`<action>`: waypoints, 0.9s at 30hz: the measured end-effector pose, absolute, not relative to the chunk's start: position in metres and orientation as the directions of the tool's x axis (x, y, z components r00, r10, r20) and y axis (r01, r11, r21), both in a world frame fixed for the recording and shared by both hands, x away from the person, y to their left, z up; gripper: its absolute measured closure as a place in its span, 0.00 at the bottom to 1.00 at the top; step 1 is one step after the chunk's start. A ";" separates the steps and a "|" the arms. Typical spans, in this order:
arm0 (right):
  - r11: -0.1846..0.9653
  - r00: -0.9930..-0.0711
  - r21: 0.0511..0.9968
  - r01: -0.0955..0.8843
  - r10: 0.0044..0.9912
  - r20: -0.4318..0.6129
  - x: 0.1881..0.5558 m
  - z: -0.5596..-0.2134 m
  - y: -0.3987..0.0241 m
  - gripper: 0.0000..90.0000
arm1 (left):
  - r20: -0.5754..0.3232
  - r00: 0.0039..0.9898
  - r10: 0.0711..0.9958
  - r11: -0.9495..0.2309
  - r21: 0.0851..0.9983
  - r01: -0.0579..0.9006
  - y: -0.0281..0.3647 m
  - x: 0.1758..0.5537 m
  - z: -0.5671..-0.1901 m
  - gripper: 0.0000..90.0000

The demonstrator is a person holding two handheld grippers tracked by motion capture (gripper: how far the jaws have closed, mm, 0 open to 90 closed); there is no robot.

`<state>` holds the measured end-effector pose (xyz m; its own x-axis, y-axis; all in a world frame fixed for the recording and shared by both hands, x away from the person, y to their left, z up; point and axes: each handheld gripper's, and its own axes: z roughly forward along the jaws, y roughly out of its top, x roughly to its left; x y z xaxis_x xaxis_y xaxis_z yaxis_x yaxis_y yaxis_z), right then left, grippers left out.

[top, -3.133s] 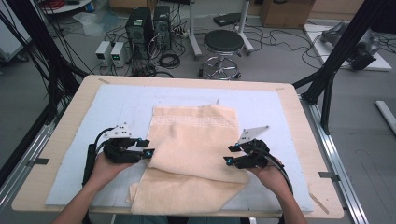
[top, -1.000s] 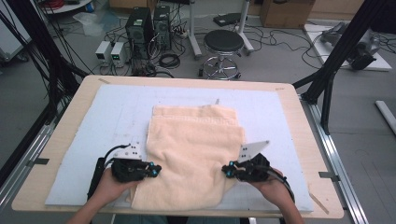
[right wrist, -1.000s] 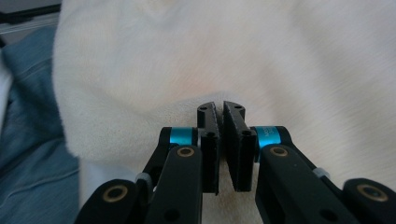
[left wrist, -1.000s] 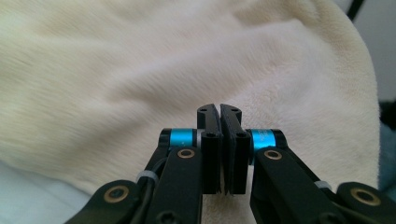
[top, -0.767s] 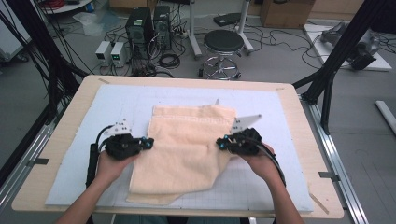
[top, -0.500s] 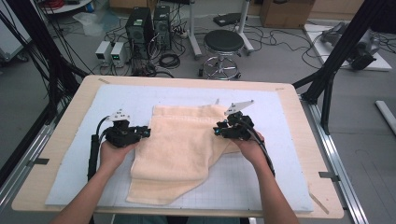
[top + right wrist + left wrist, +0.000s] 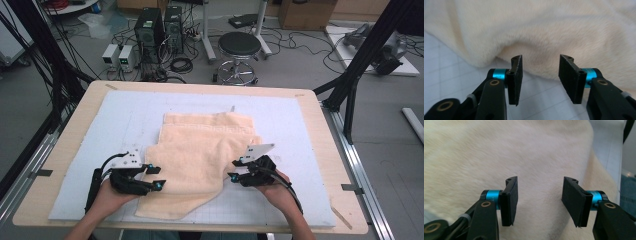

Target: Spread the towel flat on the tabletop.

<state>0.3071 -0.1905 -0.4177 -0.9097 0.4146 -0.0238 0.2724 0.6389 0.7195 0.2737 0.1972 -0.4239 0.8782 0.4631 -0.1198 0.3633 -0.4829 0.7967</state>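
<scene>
In the high view, a cream towel (image 7: 200,160) is seen folded and spread over a pale blue gridded mat (image 7: 120,120) on a wooden desk (image 7: 70,130). The towel lies at the middle of the desk, reaching from near the far edge down toward the near edge, its lower part narrowing to a flap close to the near edge. The left claw (image 7: 155,177) is held by a hand (image 7: 107,195) near the near left corner, its jaws over the towel's left border. The right claw (image 7: 234,169) is held by the other hand (image 7: 277,190) toward the near right corner, just at the towel's right border.

In the left gripper view, the left claw (image 7: 539,200) is shown released: its two black jaws stand apart, having just been opening, with the towel (image 7: 511,152) lying beneath and beyond them, not pinched.

In the right gripper view, the right claw (image 7: 540,77) is likewise released, its jaws having just been opening. A rumpled towel edge (image 7: 544,37) lies just beyond the jaws, and gridded mat (image 7: 446,75) is seen beneath them.
</scene>
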 end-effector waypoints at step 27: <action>0.630 -0.912 0.736 0.248 0.407 -0.042 0.301 -0.346 -0.201 0.92 | -0.091 0.924 0.372 -0.615 0.722 0.318 0.157 0.268 -0.437 0.66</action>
